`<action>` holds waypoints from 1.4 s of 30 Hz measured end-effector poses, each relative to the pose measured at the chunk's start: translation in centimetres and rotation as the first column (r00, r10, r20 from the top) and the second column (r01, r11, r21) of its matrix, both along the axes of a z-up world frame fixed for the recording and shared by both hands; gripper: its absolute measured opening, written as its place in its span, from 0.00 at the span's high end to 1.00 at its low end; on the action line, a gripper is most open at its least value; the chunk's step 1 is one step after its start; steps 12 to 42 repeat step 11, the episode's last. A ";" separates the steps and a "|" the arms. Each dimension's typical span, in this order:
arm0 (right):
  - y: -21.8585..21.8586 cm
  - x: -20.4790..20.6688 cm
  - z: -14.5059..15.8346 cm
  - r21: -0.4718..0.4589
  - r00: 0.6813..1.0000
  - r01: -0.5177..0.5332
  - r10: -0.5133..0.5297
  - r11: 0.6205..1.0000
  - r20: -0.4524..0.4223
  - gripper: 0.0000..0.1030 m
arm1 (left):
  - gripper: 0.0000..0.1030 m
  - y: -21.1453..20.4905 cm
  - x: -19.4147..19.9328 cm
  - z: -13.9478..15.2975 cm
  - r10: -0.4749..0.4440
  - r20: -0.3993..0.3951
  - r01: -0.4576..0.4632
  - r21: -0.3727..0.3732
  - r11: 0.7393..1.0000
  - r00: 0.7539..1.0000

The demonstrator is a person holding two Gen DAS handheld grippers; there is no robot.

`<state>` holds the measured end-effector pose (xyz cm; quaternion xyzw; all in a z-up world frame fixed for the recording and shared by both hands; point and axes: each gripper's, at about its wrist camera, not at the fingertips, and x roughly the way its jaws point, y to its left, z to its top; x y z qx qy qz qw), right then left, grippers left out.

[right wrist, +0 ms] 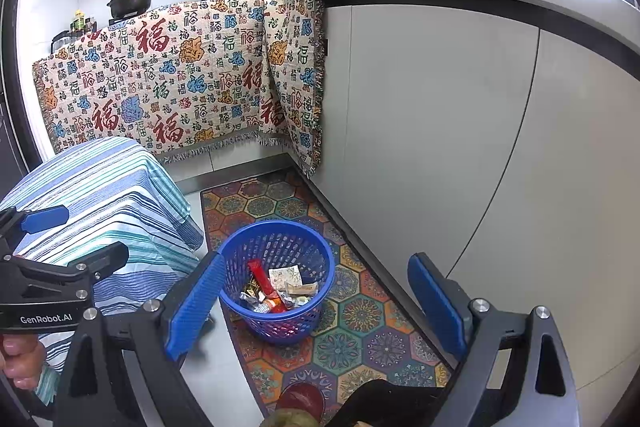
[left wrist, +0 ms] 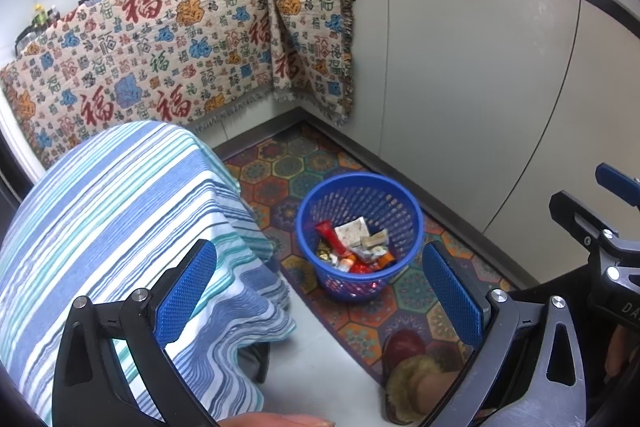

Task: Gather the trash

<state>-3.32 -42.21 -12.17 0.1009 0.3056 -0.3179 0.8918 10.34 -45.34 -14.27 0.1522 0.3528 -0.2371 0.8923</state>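
Observation:
A blue mesh waste basket (left wrist: 394, 195) (right wrist: 248, 247) stands on a patterned floor mat. Inside lie several wrappers and small cartons, among them a red wrapper (left wrist: 334, 239) (right wrist: 266, 285) and a white carton (left wrist: 352, 231) (right wrist: 285, 275). My left gripper (left wrist: 320, 279) hangs open above and in front of the basket, with nothing between its blue pads. My right gripper (right wrist: 316, 297) is also open and empty, held over the basket's near side. Each gripper shows at the edge of the other's view.
A low table under a blue striped cloth (left wrist: 120, 211) (right wrist: 104, 195) stands left of the basket. Grey cabinet fronts (left wrist: 480, 75) (right wrist: 440, 127) run along the right. A patterned blanket (left wrist: 160, 47) hangs over the stove counter with pans on top. A slippered foot (left wrist: 416, 379) rests on the mat.

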 end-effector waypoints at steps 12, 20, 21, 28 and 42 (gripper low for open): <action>-0.4 -0.2 -0.6 0.009 1.000 0.005 -0.005 1.000 0.000 0.09 | 0.01 -0.2 -0.3 -0.1 -0.003 0.016 0.003 0.006 1.000 1.000; -0.4 -0.2 -0.6 0.009 1.000 0.005 -0.005 1.000 0.000 0.09 | 0.01 -0.2 -0.3 -0.1 -0.003 0.016 0.003 0.006 1.000 1.000; -0.4 -0.2 -0.6 0.009 1.000 0.005 -0.005 1.000 0.000 0.09 | 0.01 -0.2 -0.3 -0.1 -0.003 0.016 0.003 0.006 1.000 1.000; -0.4 -0.2 -0.6 0.009 1.000 0.005 -0.005 1.000 0.000 0.09 | 0.01 -0.2 -0.3 -0.1 -0.003 0.016 0.003 0.006 1.000 1.000; -0.4 -0.2 -0.6 0.009 1.000 0.005 -0.005 1.000 0.000 0.09 | 0.01 -0.2 -0.3 -0.1 -0.003 0.016 0.003 0.006 1.000 1.000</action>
